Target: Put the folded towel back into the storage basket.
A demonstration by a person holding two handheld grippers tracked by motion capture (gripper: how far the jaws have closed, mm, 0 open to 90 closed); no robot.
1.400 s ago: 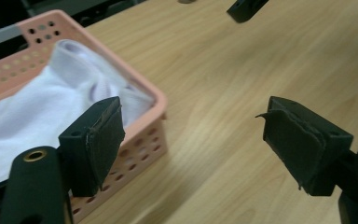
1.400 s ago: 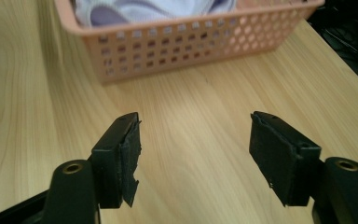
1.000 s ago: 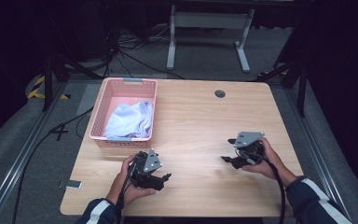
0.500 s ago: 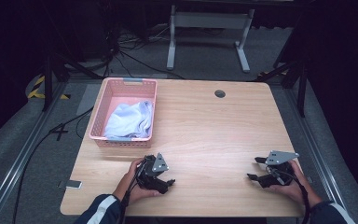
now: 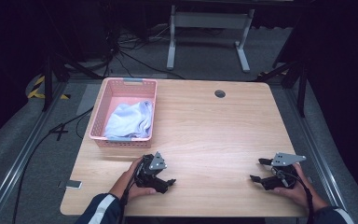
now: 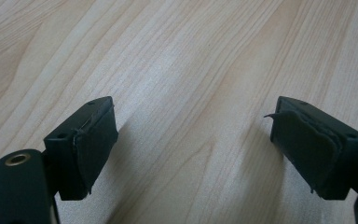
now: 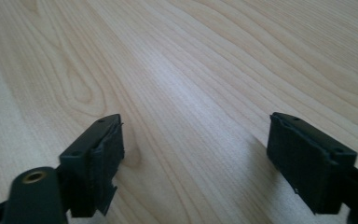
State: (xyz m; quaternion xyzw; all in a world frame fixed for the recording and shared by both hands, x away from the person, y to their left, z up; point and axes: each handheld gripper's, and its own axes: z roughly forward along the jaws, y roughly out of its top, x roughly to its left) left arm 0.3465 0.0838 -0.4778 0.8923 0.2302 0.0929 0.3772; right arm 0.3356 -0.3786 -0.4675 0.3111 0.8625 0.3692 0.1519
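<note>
Desk (image 5: 214, 126): bare wood across the middle, right half and front edge; free passage there in any direction. Only standing obstacle on the desk: pink basket (image 5: 103, 116) at the far left corner, walls raised, pale blue cloth (image 5: 128, 119) heaped inside. Small round grommet (image 5: 220, 93) near the far edge, flush, no hindrance. Left claw (image 5: 165, 183) and right claw (image 5: 259, 171) both low at the front edge, well apart, jaws spread over bare wood; open lane between them.
</note>
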